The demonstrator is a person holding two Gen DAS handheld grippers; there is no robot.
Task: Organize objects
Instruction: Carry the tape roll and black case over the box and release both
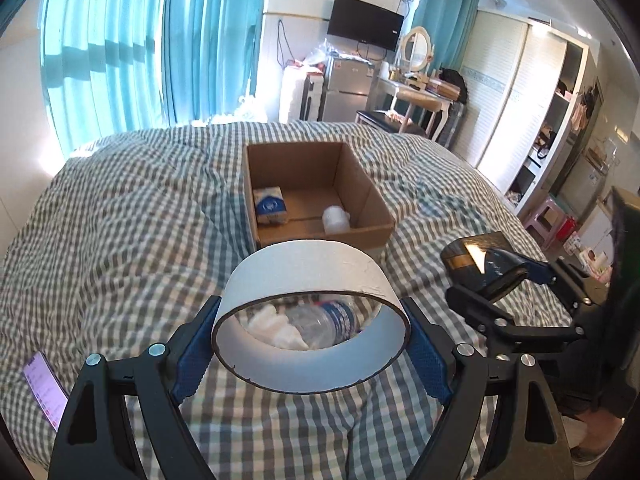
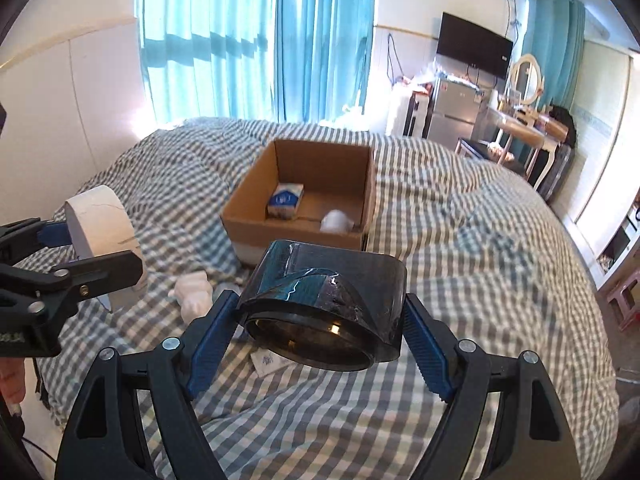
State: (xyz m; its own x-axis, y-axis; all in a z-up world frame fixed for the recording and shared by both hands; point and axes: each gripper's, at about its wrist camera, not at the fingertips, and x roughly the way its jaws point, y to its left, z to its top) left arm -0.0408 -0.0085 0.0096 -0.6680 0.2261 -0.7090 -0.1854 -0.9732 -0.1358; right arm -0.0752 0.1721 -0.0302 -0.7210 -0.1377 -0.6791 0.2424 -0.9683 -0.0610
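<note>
1. The left gripper (image 1: pixel 312 344) pinches a wide roll of white tape (image 1: pixel 312 292) across its outer sides, its blue pads (image 1: pixel 196 344) pressed against the roll, which is held clear above the bed (image 1: pixel 140 200).
2. The right gripper (image 2: pixel 320 328) pinches a roll of dark tape (image 2: pixel 332 280) in the same way, one blue pad on each side, with a loose flap of tape folded over the top of the roll.
3. In the left wrist view the right gripper and its dark roll show to the right of the white roll; in the right wrist view the left gripper and the white roll show at the left edge.
4. An open cardboard box (image 1: pixel 360 184) sits on the checked bed cover beyond both rolls.
5. Inside the box a small blue and white carton (image 1: pixel 271 205) stands near the left wall, and a white rounded object (image 1: pixel 336 218) lies against the near wall; what it is cannot be told.
6. Through the ring of the white roll a clear plastic bottle (image 1: pixel 328 320) with a blue label lies on the bed beside some crumpled white material (image 1: pixel 272 324).
7. A phone (image 1: pixel 44 388) with a lit screen lies on the bed at the lower left of the left wrist view.
8. Blue curtains (image 1: pixel 120 48) hang behind the bed.
</note>
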